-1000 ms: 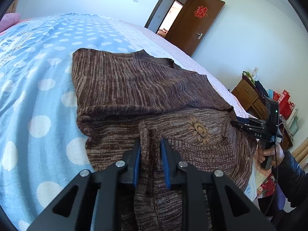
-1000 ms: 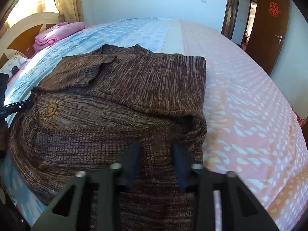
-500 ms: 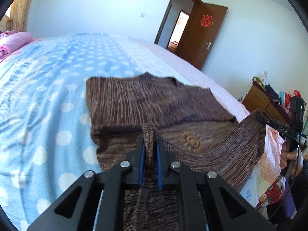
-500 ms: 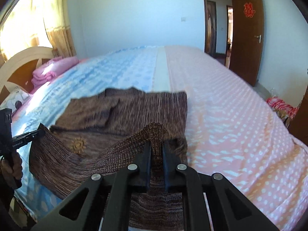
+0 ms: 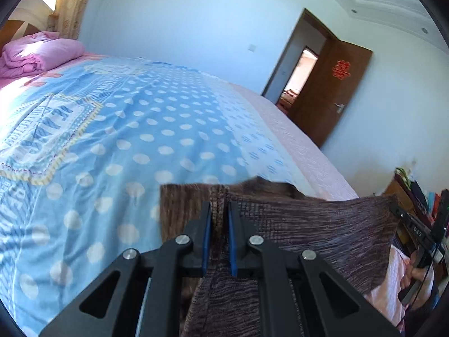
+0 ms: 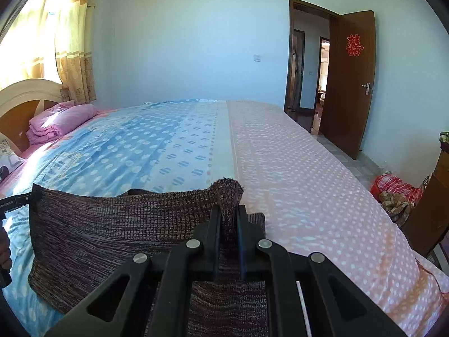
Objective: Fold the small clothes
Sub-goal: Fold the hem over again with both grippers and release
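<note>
A brown knitted sweater [image 5: 322, 224] lies on the bed, with its near hem lifted and stretched between both grippers. My left gripper [image 5: 219, 216] is shut on one hem corner. My right gripper [image 6: 228, 216] is shut on the other hem corner, which bunches above the fingertips. The raised hem hangs as a taut band [image 6: 112, 224] and hides most of the sweater's body behind it. The right gripper also shows at the right edge of the left wrist view [image 5: 418, 233], and the left gripper at the left edge of the right wrist view [image 6: 16, 200].
The bed sheet is blue with white dots [image 5: 140, 140] on the left and pink [image 6: 308, 182] on the right. A folded pink quilt [image 6: 61, 120] lies by the headboard. An open wooden door [image 6: 350, 84] and a dresser [image 6: 437, 196] stand to the right.
Both grippers closed on the sweater's hem and lifted it up off the bed, carrying it forward. The hem now hangs stretched between them, covering the sun emblem seen before.
</note>
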